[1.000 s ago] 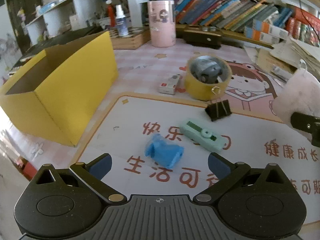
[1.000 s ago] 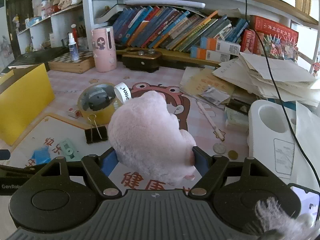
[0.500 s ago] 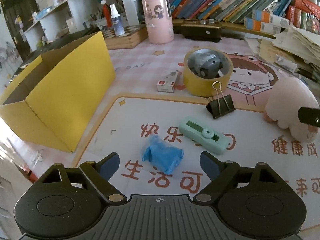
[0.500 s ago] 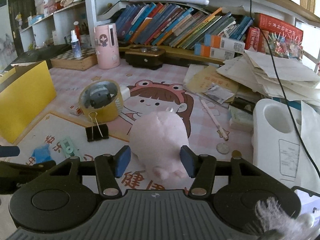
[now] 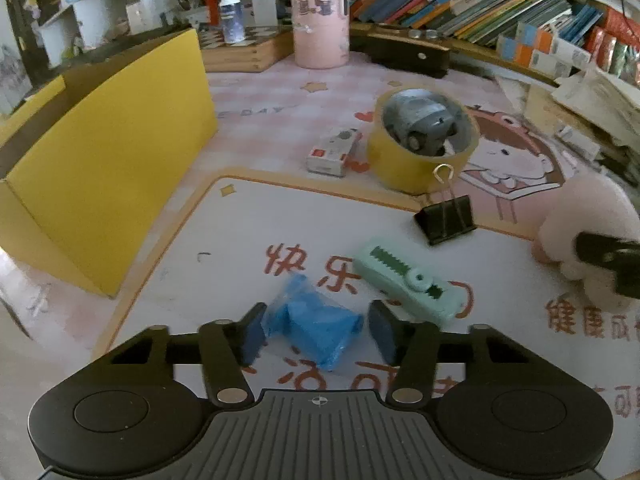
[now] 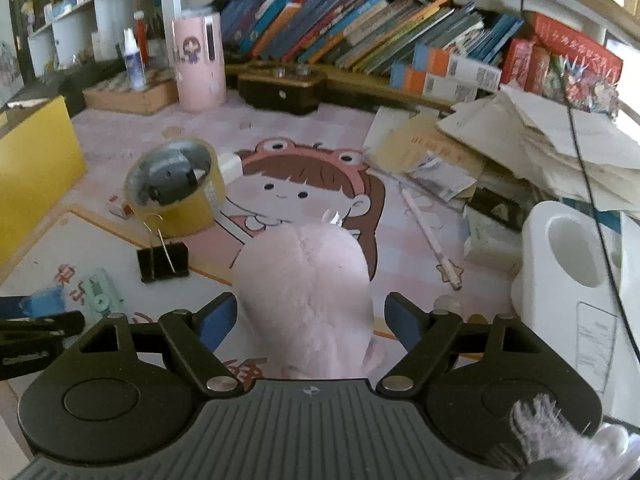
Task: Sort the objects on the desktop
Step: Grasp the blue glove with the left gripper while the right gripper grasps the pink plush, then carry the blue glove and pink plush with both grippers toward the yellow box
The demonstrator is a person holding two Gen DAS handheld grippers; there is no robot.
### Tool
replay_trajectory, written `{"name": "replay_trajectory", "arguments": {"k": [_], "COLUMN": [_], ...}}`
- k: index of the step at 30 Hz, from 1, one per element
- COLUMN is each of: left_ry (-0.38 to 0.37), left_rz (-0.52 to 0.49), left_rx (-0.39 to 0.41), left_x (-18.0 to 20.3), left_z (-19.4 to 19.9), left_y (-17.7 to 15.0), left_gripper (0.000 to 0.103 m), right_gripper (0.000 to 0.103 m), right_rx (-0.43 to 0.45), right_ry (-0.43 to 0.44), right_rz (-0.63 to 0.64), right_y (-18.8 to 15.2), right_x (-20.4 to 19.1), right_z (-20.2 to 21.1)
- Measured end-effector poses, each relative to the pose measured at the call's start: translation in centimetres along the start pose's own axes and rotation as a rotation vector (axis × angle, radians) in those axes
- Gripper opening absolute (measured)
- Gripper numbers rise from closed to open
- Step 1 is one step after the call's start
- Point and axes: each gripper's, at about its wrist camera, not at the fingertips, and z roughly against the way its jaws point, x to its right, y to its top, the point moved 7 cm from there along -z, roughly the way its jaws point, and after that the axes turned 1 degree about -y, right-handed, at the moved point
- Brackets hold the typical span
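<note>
While both tools hang low over the tabletop [image 5: 248, 120], each frames a different object for sorting. Left tool [image 5: 316, 336]: its two pads stand apart, one on either side of a crumpled blue wad [image 5: 314, 330] that lies on the white printed mat; whether the pads already touch it cannot be told. The wad looks like thin plastic or film: light, soft, easily squashed, likely to slip if pinched at a loose edge, so the bulky middle is the better place to close on. Just beyond it lies a mint-green utility cutter [image 5: 408, 286], rigid and flat, near enough to be nudged by the right-hand pad. Right tool [image 6: 306, 320]: its fingers are spread wide, with a visible gap on each side of a pink plush toy [image 6: 304, 292] that rests on the mat between them, not gripped. The plush should be light and yielding; it will compress under the pads, so a hold across its widest part seems safest, and it is unlikely to be damaged. Farther off stand a black binder clip [image 5: 446, 216], a roll of yellow tape [image 5: 420, 148] with a small grey toy car [image 5: 424, 122] inside its ring, and a small white box [image 5: 332, 152] beside it. An open yellow cardboard box [image 5: 112, 168] at the left is probably the bin for sorting.
</note>
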Motion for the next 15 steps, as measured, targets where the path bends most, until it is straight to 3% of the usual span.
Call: {"name": "replay_trajectory", "arguments": {"k": [4, 6, 9, 15], "left_ry": [-0.016, -0.021, -0.024, -0.04], "left_rz": [-0.011, -0.008, 0.008, 0.057], "left_rx": [0.004, 0.002, 0.029, 0.128], "left_x": [0.3, 0.2, -0.1, -1.1], "left_z": [0.0, 0.1, 0.8, 3.2], "left_y": [0.0, 0.0, 0.3, 1.5], "left_gripper": [0.041, 0.039, 0.038, 0.037], "right_gripper": [0.077, 0.063, 0.056, 0.053], "right_rx": [-0.043, -0.061, -0.051, 0.008], "right_ry": [0.008, 0.019, 0.014, 0.016], "right_rz": [-0.012, -0.014, -0.001, -0.035], "right_y": [-0.3, -0.5, -0.6, 0.3], "right_x": [0.1, -0.1, -0.3, -0.5], "right_z": [-1.5, -1.9, -1.8, -0.1]}}
